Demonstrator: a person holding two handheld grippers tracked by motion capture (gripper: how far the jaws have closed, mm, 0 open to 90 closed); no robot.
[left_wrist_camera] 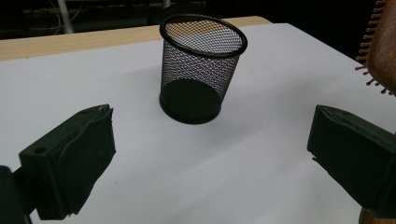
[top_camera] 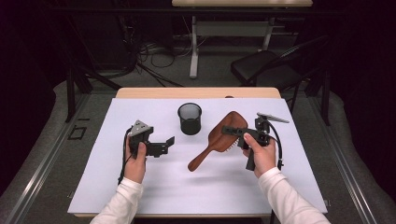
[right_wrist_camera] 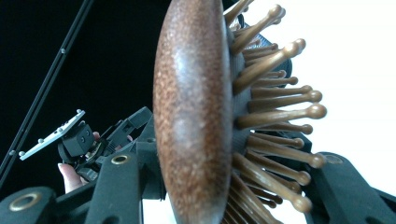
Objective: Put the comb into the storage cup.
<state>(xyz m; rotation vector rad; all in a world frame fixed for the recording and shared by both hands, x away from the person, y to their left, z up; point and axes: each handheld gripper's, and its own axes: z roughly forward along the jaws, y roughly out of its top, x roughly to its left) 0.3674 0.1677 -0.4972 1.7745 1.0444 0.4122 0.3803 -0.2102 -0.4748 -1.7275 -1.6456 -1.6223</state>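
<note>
Right now, from the high view, your right gripper (top_camera: 232, 131) has the wooden hairbrush (top_camera: 219, 138) clamped by its head, with the handle angling down toward the near left and its tip at or just above the white table cover (top_camera: 140, 186); you cannot tell from here whether it touches. The mesh cup (top_camera: 189, 118) stands upright at the far middle of the cover, just left of the brush head. Your left gripper (top_camera: 164, 145) hangs off to the left, clear of both, with nothing in it.

In the left gripper view, its 2 jaws stand wide apart and empty, with the mesh cup (left_wrist_camera: 203, 70) straight ahead between them and the bristle edge of the hairbrush (left_wrist_camera: 380, 46) at the far right.

In the right gripper view, the 2 jaws are closed on the hairbrush (right_wrist_camera: 196, 116), 1 on the smooth wooden back and 1 on the bristle side, so the head sits edge-on between them. The left gripper (right_wrist_camera: 130, 128) is farther off on the left.

Judging from this, you are at the carry step: brush gripped and partly lifted, cup not yet reached. The next move likely calls for raising the brush until the handle tip clears the cup's rim, swinging it left over the opening, and lowering it handle first. You could steady the light cup with the free left gripper.
</note>
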